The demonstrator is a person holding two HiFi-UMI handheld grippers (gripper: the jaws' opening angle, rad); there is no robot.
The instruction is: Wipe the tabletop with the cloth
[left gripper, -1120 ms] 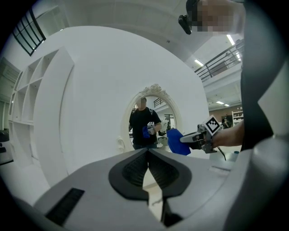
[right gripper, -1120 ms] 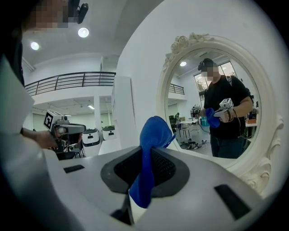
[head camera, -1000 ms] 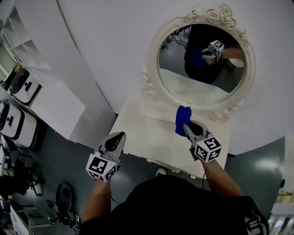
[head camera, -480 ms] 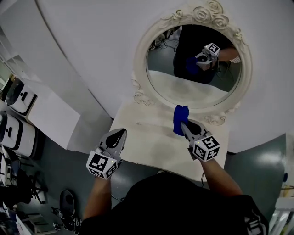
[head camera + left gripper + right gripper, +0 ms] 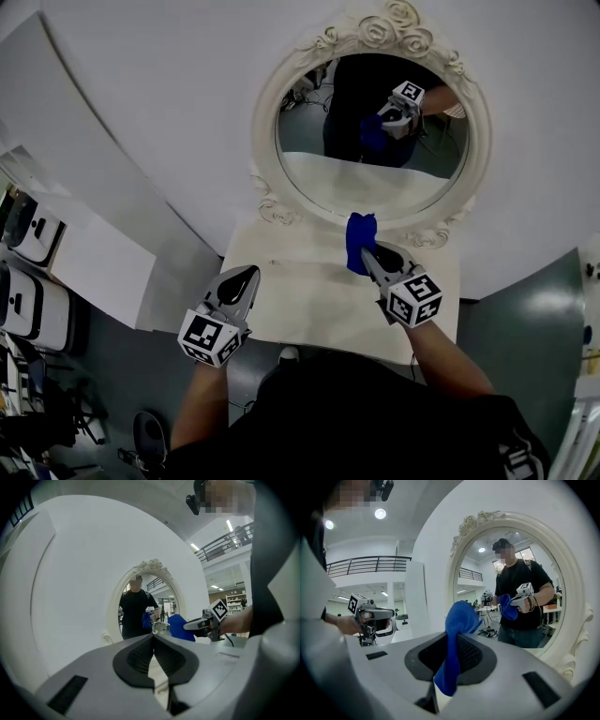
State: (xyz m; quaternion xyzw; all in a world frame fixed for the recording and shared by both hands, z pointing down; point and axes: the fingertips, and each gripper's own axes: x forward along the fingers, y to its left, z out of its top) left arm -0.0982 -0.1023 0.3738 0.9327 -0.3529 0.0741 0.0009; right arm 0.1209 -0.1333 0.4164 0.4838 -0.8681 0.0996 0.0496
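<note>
Facing ornate mirror [image 5: 370, 131], cream tabletop [image 5: 300, 300] meets wall [image 5: 169, 112].

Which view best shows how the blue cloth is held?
The right gripper view: the blue cloth hangs pinched between the jaws of the right gripper, close up. The head view shows it small, poking past that gripper's tip; the left gripper view gives only a distant side glimpse.

A curved white wall [image 5: 187, 103] rises behind a cream worktop [image 5: 300, 300]. On it hangs an oval mirror [image 5: 375, 183] in an ornate cream frame [image 5: 264, 141] topped with carved roses. The floor [image 5: 525, 319] is dull grey-green. A white cabinet [image 5: 84, 253] stands to the left. Round ceiling lights [image 5: 380, 513] shine above a railed balcony [image 5: 370, 565].
</note>
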